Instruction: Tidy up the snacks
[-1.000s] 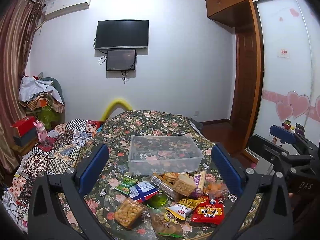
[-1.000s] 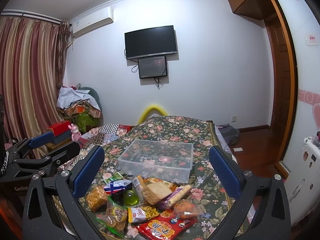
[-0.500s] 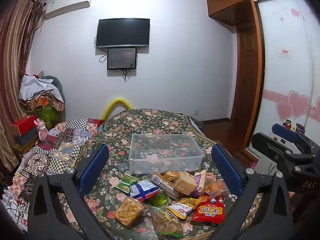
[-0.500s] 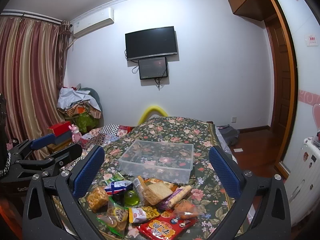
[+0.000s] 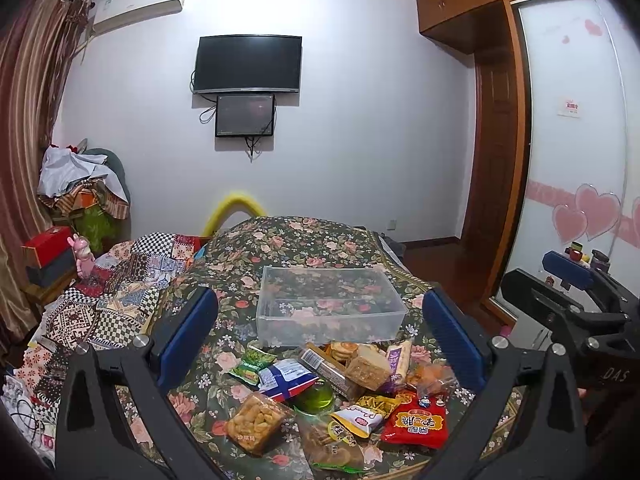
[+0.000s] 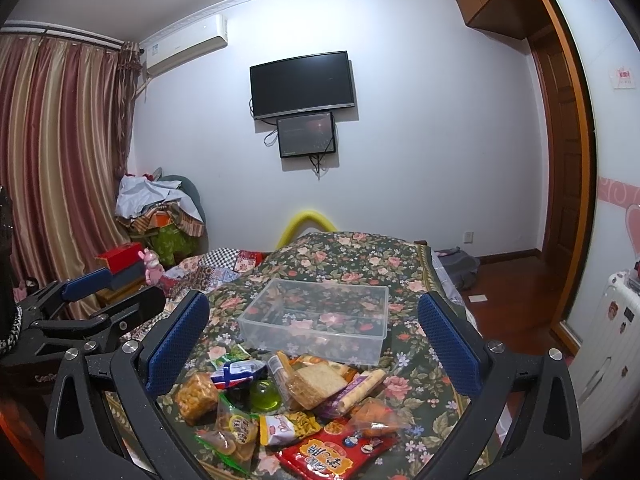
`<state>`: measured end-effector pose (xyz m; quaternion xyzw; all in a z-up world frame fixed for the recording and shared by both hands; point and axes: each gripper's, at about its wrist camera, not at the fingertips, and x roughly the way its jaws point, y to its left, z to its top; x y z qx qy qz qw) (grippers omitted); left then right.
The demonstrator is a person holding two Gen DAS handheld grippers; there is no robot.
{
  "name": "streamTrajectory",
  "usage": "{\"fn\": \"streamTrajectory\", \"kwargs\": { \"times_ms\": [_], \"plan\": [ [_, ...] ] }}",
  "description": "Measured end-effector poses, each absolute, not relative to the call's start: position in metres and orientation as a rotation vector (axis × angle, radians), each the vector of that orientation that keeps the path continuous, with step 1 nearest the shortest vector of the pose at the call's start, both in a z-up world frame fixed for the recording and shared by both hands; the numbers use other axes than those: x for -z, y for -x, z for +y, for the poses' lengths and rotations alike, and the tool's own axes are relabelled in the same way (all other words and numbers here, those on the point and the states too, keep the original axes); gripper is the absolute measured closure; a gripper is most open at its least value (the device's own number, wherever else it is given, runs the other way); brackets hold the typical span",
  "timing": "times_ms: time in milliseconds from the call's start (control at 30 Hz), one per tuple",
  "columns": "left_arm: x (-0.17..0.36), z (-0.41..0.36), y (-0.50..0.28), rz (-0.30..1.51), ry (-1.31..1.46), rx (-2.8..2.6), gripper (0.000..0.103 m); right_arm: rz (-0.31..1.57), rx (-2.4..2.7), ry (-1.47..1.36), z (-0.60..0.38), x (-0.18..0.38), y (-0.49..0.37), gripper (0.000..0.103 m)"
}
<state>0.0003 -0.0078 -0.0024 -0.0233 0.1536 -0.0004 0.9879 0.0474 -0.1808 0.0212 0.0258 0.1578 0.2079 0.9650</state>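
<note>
- The bed, under a flowered cover, carries everything; being soft, it could let the load tip or slide toward a gripper that presses down hard.
- The bin is clear, empty and upright, just beyond the snack pile. It looks light, so a packet pushed against its near wall might shove it away instead of dropping in.
- The left gripper hangs above the pile with its fingers wide apart and nothing between them. The right gripper is the same: spread wide, empty, above the pile.
- The two grippers are near each other and aimed at one small heap, so they could collide if both reach in together.
- The snacks lie overlapped, touching one another just in front of the bin. Lifting one may drag or flip its neighbours, perhaps off the bed's near edge.
- The red packet is flat and glossy; fingers might slide over it or pinch the cover too.
- The bread pack looks soft and could crush.
- The green jelly cup, half buried, could roll off or squirt out of a pinch.
</note>
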Motion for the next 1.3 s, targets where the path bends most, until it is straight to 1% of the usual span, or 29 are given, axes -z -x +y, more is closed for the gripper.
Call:
{"fn": "streamTrajectory", "kwargs": {
  "times_ms": [500, 767, 833, 900, 1067, 1133, 1200, 1233, 1300],
  "plan": [
    [0.005, -0.002, -0.002, 0.319, 0.043, -0.003, 0.0, 0.334, -0.441, -0.056, -0.179, -0.019, -0.049, 0.0],
    [0.02, 0.01, -0.007, 0.375, 0.046, 0.0, 0.0, 0.416, -0.451, -0.049, -0.182, -0.006, -0.057, 0.0],
    [0.028, 0.014, -0.011, 0.417, 0.065, 0.009, 0.005, 0.451, -0.437, -0.043, -0.184, 0.001, -0.06, 0.0],
    [0.038, 0.019, -0.018, 0.477, 0.092, 0.01, 0.021, 0.489, -0.422, -0.044, -0.187, 0.009, -0.063, 0.0],
    [0.063, 0.021, -0.03, 0.584, 0.133, 0.043, 0.025, 0.603, -0.421, -0.048, -0.195, 0.035, -0.07, 0.001],
    [0.074, 0.016, -0.032, 0.617, 0.13, 0.057, 0.027, 0.65, -0.422, -0.043, -0.195, 0.045, -0.072, 0.005],
    [0.085, 0.009, -0.035, 0.657, 0.12, 0.071, 0.034, 0.708, -0.417, -0.037, -0.196, 0.059, -0.076, 0.011],
    [0.09, 0.006, -0.036, 0.675, 0.116, 0.077, 0.036, 0.746, -0.415, -0.04, -0.196, 0.068, -0.078, 0.013],
    [0.103, 0.0, -0.041, 0.722, 0.112, 0.1, 0.04, 0.806, -0.421, -0.053, -0.198, 0.082, -0.081, 0.02]
  ]
}}
